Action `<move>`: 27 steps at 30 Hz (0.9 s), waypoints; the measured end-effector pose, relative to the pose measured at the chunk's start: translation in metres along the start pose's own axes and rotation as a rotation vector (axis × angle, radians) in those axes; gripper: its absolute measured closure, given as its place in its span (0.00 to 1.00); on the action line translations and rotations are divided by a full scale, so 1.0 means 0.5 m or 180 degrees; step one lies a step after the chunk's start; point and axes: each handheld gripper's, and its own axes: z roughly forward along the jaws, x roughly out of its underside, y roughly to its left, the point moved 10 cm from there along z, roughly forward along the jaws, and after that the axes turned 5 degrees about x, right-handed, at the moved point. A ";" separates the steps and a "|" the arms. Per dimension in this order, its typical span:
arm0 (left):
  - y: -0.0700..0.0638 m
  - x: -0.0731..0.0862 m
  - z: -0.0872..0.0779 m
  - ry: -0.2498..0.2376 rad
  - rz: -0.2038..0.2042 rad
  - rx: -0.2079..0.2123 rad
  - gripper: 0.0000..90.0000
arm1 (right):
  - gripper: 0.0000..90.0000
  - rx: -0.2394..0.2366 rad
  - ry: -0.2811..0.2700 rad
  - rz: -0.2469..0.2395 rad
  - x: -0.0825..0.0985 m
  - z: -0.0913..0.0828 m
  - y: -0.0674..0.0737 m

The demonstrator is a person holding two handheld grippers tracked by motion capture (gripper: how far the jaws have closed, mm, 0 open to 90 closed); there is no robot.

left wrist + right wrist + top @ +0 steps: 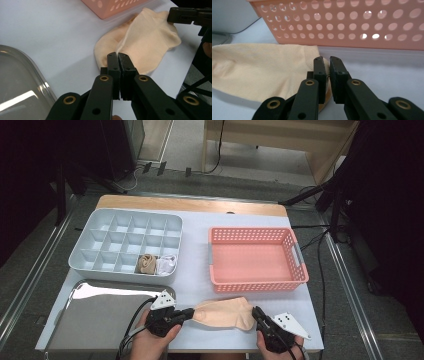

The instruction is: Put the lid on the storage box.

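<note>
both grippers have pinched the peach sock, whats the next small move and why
Probably lift both ends together just off the table. The left gripper is shut on one end of the peach sock and the right gripper on the other, and the sock lies flat in front of the pink basket. Two rolled socks in the divided tray suggest it will be folded next.
</note>
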 end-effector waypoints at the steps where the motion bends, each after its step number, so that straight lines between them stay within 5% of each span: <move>1: 0.001 0.000 0.001 -0.0008 -0.0007 0.0000 1.00 | 0.93 -0.0009 0.0010 -0.0013 0.001 0.003 -0.002; 8: 0.002 0.003 0.005 0.0016 0.0012 -0.0009 1.00 | 0.91 -0.0095 -0.0054 0.0143 -0.005 -0.005 -0.015; 14: 0.004 0.003 0.007 0.0024 0.0012 -0.0030 1.00 | 0.95 -0.0130 -0.0081 0.0030 -0.007 0.005 -0.005; 18: 0.004 0.003 0.008 0.0017 -0.0007 -0.0023 1.00 | 0.93 -0.0022 -0.0021 -0.0021 -0.002 0.018 -0.013; 21: 0.001 0.003 0.006 0.0026 -0.0008 0.0020 0.90 | 0.87 -0.0080 0.0008 0.0108 0.003 0.017 -0.020; 27: 0.014 0.000 0.004 0.0004 -0.0079 -0.0096 0.71 | 0.73 -0.0188 0.0037 0.0320 0.008 0.001 -0.023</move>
